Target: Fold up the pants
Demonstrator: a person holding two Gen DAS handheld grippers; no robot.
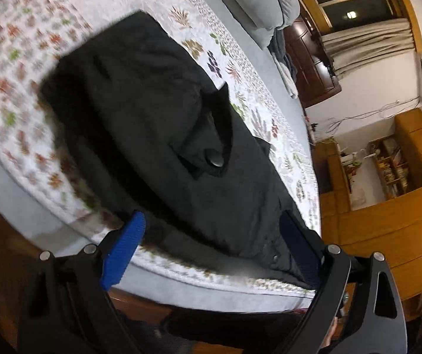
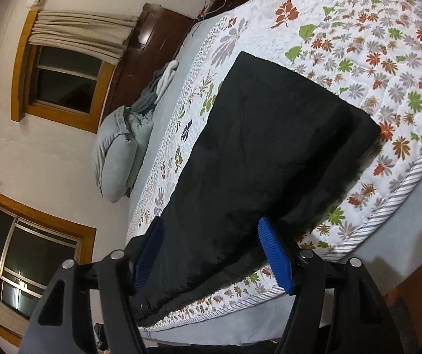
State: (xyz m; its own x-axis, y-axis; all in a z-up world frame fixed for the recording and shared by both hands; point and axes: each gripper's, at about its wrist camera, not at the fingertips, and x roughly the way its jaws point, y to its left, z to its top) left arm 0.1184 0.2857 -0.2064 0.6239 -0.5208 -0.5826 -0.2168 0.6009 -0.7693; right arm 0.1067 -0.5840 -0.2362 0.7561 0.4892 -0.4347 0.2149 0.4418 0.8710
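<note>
Black pants (image 1: 140, 112) lie on a floral quilt (image 1: 19, 59) on the bed, folded lengthwise, with a pocket flap and a snap button (image 1: 215, 160) showing. My left gripper (image 1: 214, 230) is open, its blue fingers (image 1: 125, 244) standing wide on either side of the pants' near end, just above the cloth. In the right wrist view the pants (image 2: 264, 147) show as a long dark slab on the quilt (image 2: 388, 59). My right gripper (image 2: 211, 236) is open too, its blue fingers (image 2: 276, 256) on either side of the near end.
Grey pillows (image 2: 116, 153) and bunched grey bedding (image 2: 155, 88) lie at the head of the bed. The quilt's striped edge (image 2: 411, 183) runs near the pants. A wooden floor and cabinets (image 1: 388, 221) lie beyond the bed. Curtained windows (image 2: 63, 73) are on the wall.
</note>
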